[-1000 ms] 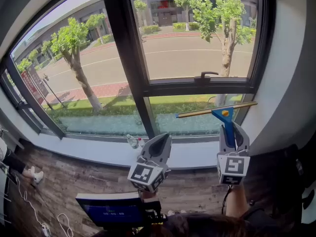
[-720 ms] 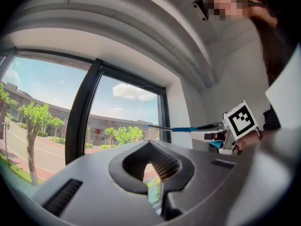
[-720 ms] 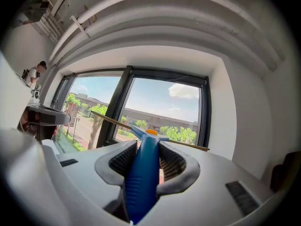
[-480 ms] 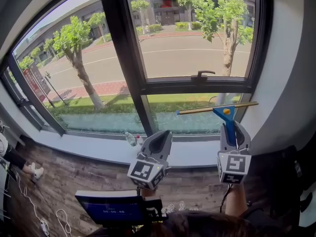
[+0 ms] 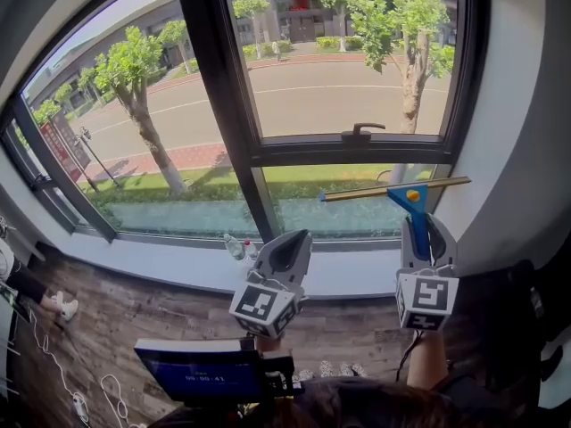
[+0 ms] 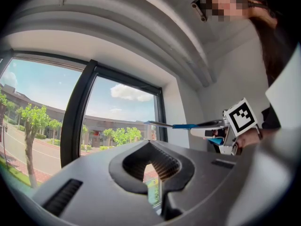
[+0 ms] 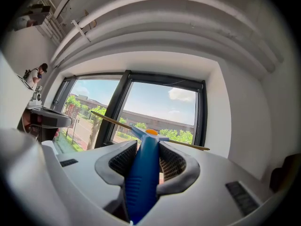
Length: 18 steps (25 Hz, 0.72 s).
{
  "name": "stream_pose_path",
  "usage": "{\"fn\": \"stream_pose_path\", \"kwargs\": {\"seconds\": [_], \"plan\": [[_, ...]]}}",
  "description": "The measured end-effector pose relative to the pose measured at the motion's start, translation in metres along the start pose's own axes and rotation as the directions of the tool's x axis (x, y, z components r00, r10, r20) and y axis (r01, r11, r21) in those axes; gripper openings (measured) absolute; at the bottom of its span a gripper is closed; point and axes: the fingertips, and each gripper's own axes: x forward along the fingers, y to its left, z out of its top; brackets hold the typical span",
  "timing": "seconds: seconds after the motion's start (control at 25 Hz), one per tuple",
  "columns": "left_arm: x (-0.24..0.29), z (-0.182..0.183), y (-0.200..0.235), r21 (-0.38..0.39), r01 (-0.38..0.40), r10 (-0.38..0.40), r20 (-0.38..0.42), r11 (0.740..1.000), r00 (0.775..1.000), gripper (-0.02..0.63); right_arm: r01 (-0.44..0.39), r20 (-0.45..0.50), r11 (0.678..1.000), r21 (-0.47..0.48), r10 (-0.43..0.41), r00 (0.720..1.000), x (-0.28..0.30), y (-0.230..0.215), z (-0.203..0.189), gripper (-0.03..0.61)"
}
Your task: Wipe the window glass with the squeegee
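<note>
The squeegee (image 5: 416, 214) has a blue handle and a long brass blade (image 5: 395, 188). My right gripper (image 5: 418, 232) is shut on the handle and holds it upright. The blade lies nearly level across the lower right window pane (image 5: 348, 212), just under the frame bar; whether it touches the glass is unclear. In the right gripper view the blue handle (image 7: 141, 173) fills the gap between the jaws, with the blade (image 7: 188, 145) beyond. My left gripper (image 5: 287, 250) hovers lower left of it, shut and holding nothing (image 6: 155, 168). The squeegee (image 6: 181, 125) shows to its right.
A black window handle (image 5: 361, 133) sits on the frame bar above the blade. Two small bottles (image 5: 239, 250) stand on the white sill (image 5: 178, 270). A lit screen (image 5: 203, 377) is below my left gripper. Cables (image 5: 80, 390) lie on the wood floor, with a person's shoes (image 5: 61, 308) at left.
My right gripper and the squeegee have crept slightly upward, bringing the blade closer to the frame bar. The left gripper has barely moved.
</note>
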Motion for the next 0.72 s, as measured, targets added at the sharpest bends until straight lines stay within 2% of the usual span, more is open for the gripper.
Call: {"fn": "stream_pose_path", "kwargs": {"seconds": [0.12, 0.24, 0.6, 0.72], "plan": [[0.002, 0.006, -0.006, 0.007, 0.028, -0.029, 0.011, 1.000, 1.000, 0.002, 0.001, 0.003, 1.000, 0.000, -0.001, 1.000, -0.003, -0.002, 0.002, 0.142], [0.002, 0.002, -0.007, -0.001, 0.016, -0.016, 0.002, 1.000, 1.000, 0.002, 0.016, 0.020, 1.000, 0.008, -0.016, 1.000, -0.006, -0.007, 0.005, 0.141], [0.007, 0.006, -0.017, 0.026, 0.056, -0.056, 0.002, 0.998, 0.998, 0.002, 0.037, 0.017, 0.999, 0.001, -0.037, 0.999, -0.008, -0.011, 0.007, 0.141], [0.008, 0.004, -0.013, 0.030, 0.046, -0.046, -0.006, 0.998, 0.999, 0.002, 0.045, 0.022, 0.999, 0.004, -0.045, 0.999, -0.006, -0.013, 0.010, 0.141]]}}
